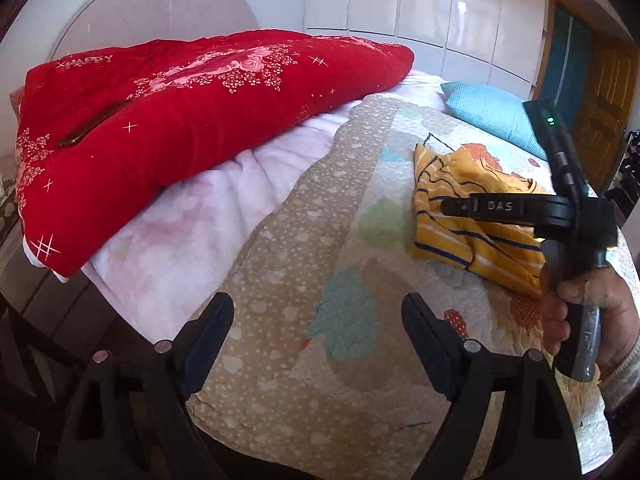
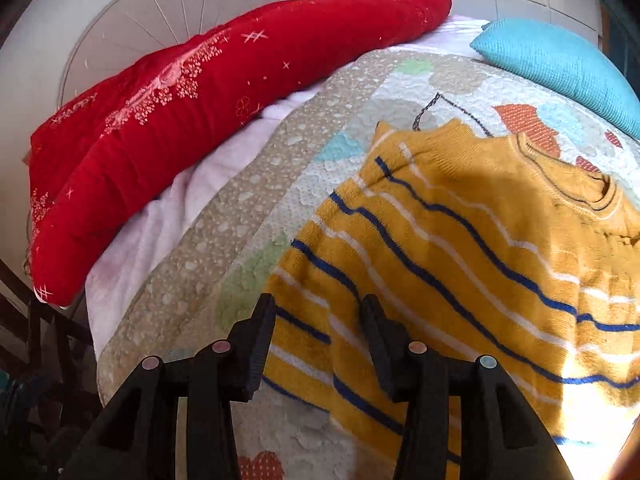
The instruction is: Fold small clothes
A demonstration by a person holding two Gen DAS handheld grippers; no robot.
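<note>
A small yellow sweater (image 2: 460,248) with blue and white stripes lies partly folded on the patterned quilt (image 2: 248,208); it also shows in the left wrist view (image 1: 472,216) at the right. My right gripper (image 2: 318,308) is open, its fingers just above the sweater's near left edge, holding nothing. In the left wrist view the right gripper (image 1: 452,206) reaches in from the right over the sweater, held by a hand (image 1: 592,316). My left gripper (image 1: 318,308) is open and empty over bare quilt, well left of the sweater.
A red quilt (image 1: 172,128) lies folded on a pale pink blanket (image 1: 224,196) at the back left. A blue pillow (image 1: 488,112) sits at the back right. A round headboard (image 1: 152,4), white wardrobes (image 1: 400,0) and a wooden door (image 1: 600,92) stand behind.
</note>
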